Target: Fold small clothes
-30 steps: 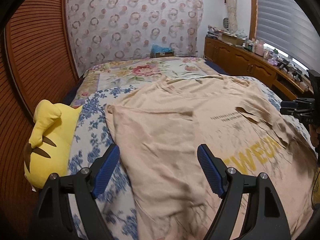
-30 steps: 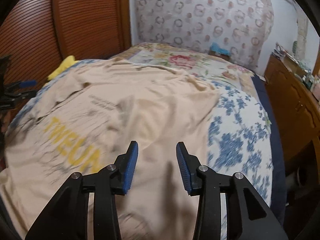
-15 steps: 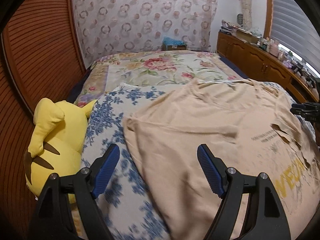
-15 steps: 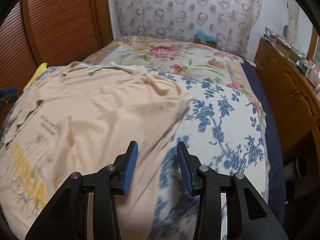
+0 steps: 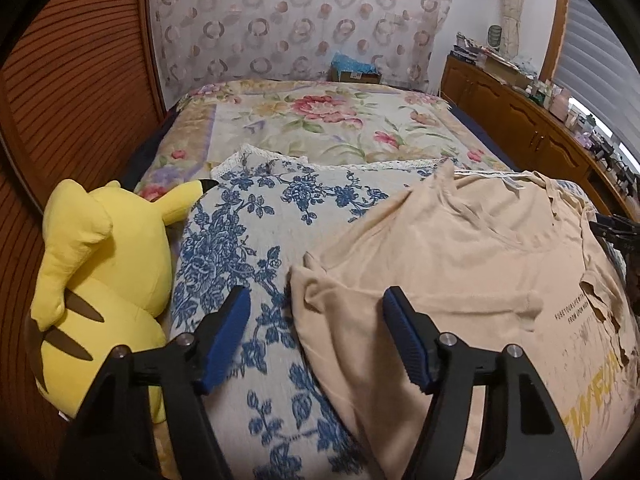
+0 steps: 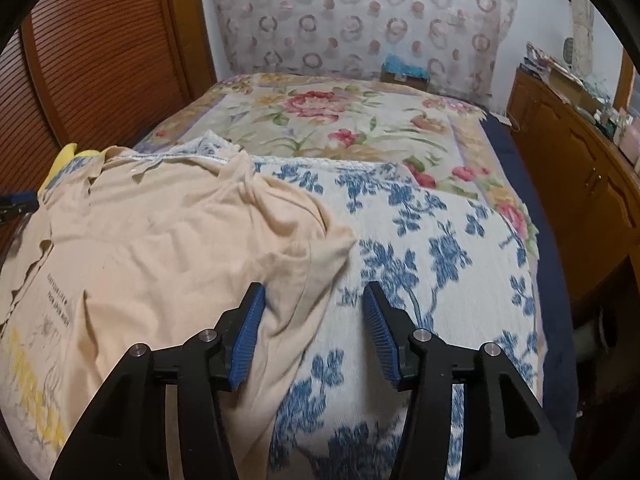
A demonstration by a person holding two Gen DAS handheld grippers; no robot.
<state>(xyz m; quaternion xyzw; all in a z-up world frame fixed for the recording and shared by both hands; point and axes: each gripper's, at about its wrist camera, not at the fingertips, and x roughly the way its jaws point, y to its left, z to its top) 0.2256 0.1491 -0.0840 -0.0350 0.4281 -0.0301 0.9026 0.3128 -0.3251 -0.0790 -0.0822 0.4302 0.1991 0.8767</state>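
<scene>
Two grippers hang over opposite sides of one beige T-shirt (image 5: 460,264) that lies spread on a blue-flowered cover (image 5: 256,240) over the near half of the bed. Nearest in the left wrist view, the left gripper (image 5: 316,336) has its jaws spread, having just been closing, and the shirt's left sleeve corner sits below and between them with neither pad pressing on it. In the right wrist view the right gripper (image 6: 314,332) also stands with jaws apart, having just been opening; the shirt's right edge runs under the gap, rumpled, and whether the left pad brushes the cloth cannot be told. The shirt is wrinkled, with dark small print and large yellow letters across its chest, and its neckline lies at the far end, toward the head of the bed. Bare cover shows on both sides of the garment: a strip on the left up to a yellow plush toy (image 5: 100,280) lying at the bed's left edge, and a wider stretch on the right running to the bed's navy edge (image 6: 548,264). Beyond the shirt a pink-flowered quilt (image 5: 320,124) covers the far half of the bed. Farther still, a ring-patterned curtain (image 5: 304,16) hangs behind the bed, with a wooden cabinet (image 5: 520,116) along the right wall.
</scene>
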